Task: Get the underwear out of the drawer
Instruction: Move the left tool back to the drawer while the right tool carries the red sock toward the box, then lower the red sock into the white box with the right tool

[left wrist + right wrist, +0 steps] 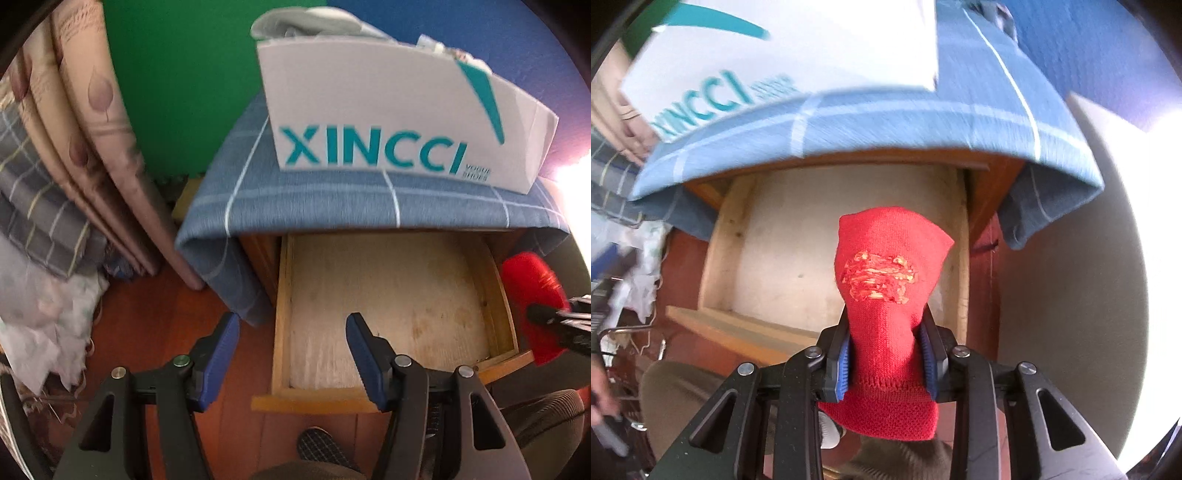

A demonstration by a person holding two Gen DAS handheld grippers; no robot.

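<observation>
The wooden drawer (281, 295) stands pulled out, and its pale bottom shows bare in both views. My left gripper (293, 319) hovers open over the drawer's left wall, with nothing between its blue pads. Red knitted underwear (886, 251) with a gold embroidered patch hangs above the drawer (720, 251). My right gripper (886, 332) is shut on its lower part. In the left wrist view the same red underwear (528, 284) shows at the drawer's right side, held by the right gripper's dark fingers (554, 317).
A white XINCCI box (369, 110) sits on the blue checked cloth (332, 199) that covers the cabinet top over the drawer. Folded curtains and fabrics (92, 129) crowd the left. A person's shoe (321, 446) rests on the red-brown floor below the drawer front.
</observation>
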